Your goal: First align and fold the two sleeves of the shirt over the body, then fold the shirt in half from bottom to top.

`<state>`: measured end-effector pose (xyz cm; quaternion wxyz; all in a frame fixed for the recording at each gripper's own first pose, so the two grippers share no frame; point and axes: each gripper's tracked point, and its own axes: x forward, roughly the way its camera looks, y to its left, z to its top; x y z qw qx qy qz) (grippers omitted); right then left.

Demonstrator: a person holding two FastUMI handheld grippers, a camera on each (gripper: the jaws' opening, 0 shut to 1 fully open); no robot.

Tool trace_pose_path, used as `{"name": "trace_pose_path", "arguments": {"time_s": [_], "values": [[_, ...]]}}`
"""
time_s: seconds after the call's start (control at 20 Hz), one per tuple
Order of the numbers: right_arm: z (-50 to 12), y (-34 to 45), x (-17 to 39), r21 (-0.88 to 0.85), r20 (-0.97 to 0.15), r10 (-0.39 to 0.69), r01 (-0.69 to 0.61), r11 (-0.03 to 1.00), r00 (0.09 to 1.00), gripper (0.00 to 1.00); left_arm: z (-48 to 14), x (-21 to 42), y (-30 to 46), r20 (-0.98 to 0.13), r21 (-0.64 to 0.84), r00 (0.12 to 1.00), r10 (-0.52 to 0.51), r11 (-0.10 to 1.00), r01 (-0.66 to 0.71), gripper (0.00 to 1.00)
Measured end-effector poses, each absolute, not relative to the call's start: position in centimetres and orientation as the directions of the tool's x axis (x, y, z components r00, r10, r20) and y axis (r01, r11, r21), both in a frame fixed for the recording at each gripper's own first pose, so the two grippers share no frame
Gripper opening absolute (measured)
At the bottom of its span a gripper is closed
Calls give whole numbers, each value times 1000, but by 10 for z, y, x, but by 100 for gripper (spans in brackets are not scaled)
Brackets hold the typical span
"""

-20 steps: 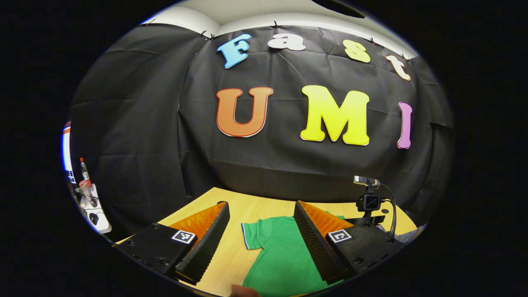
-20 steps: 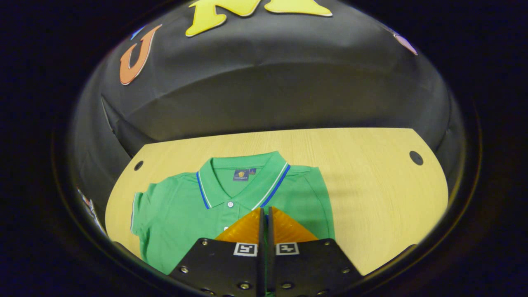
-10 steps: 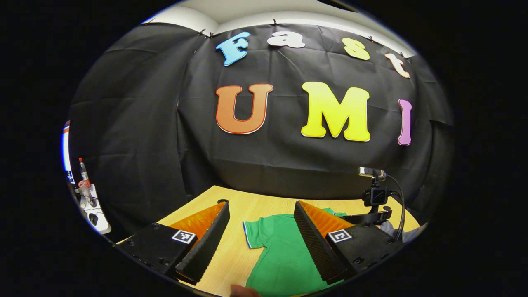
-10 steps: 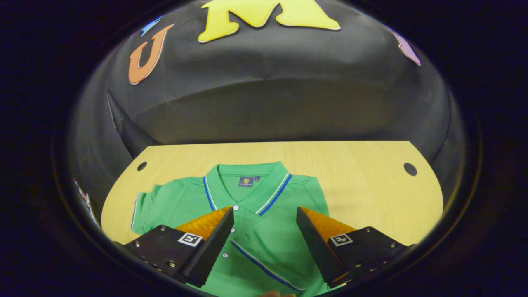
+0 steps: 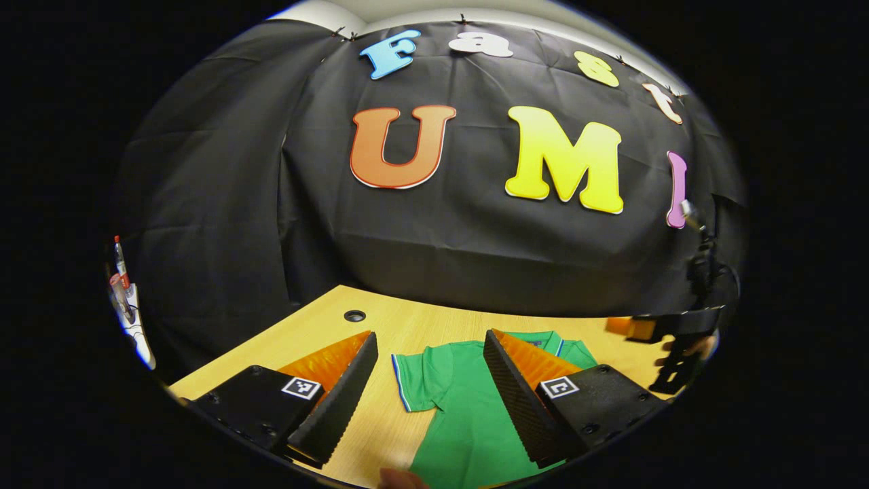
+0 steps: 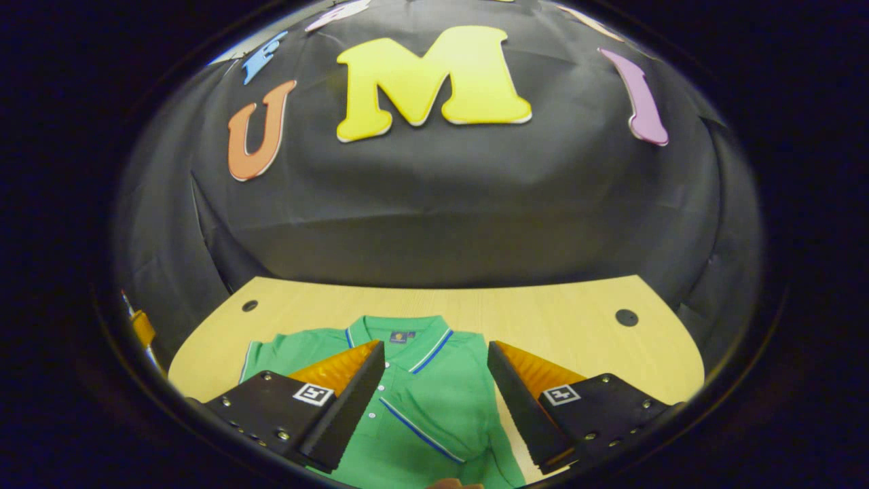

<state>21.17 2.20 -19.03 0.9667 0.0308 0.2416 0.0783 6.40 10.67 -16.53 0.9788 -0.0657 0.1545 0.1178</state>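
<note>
A green polo shirt (image 6: 421, 401) lies flat on a pale wooden desk (image 6: 543, 326), front up, collar (image 6: 400, 336) toward the black cloth wall at the back. In the right gripper view, one sleeve is already folded across the chest, its blue-striped hem (image 6: 421, 431) running diagonally over the button placket. This suggests the sleeve on that side is done.

The right gripper (image 6: 434, 401) hovers above the shirt's chest, fingers spread wide and holding nothing, probably because it has nothing left to carry there.

In the left gripper view, the other sleeve (image 5: 415, 380) lies spread out flat beside the shirt's body, not yet folded. The left gripper (image 5: 429, 394) hangs above that sleeve, fingers wide apart and empty, framing it as if lined up to pick it up. The right gripper (image 5: 669, 333), with a hand on it, shows beyond the shirt's far shoulder.

The bottom-to-top fold is not yet made, as far as the views show.
</note>
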Motion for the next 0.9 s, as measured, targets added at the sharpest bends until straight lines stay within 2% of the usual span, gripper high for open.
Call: {"name": "trace_pose_path", "arguments": {"time_s": [0.05, 0.25, 0.45, 0.65, 0.7, 0.8, 0.85, 0.9], "values": [[-171, 19, 206, 106, -421, 175, -144, 984, 890, 96, -175, 73, 110, -325, -89, 923, 205, 965, -245, 100], [-99, -1, 180, 70, -266, 163, -150, 986, 950, 96, -219, 98, 123, -390, -49, 897, 208, 968, -245, 100], [-42, -18, 155, 50, -161, 158, -152, 987, 974, 95, -258, 126, 128, -435, -15, 881, 187, 977, -215, 100], [0, -41, 136, 32, -98, 127, -125, 992, 987, 95, -286, 156, 136, -467, -20, 864, 189, 975, -223, 100], [4, -47, 131, 32, -100, 119, -117, 993, 988, 92, -294, 162, 140, -487, -11, 851, 199, 972, -233, 100], [11, -61, 125, 31, -100, 93, -91, 995, 991, 98, -308, 171, 146, -512, -8, 833, 209, 969, -248, 100], [13, -69, 122, 31, -99, 79, -76, 997, 992, 95, -312, 177, 152, -518, -9, 828, 215, 966, -257, 100], [14, -77, 121, 32, -100, 65, -62, 998, 993, 96, -315, 181, 157, -518, -11, 826, 221, 964, -265, 100]]}}
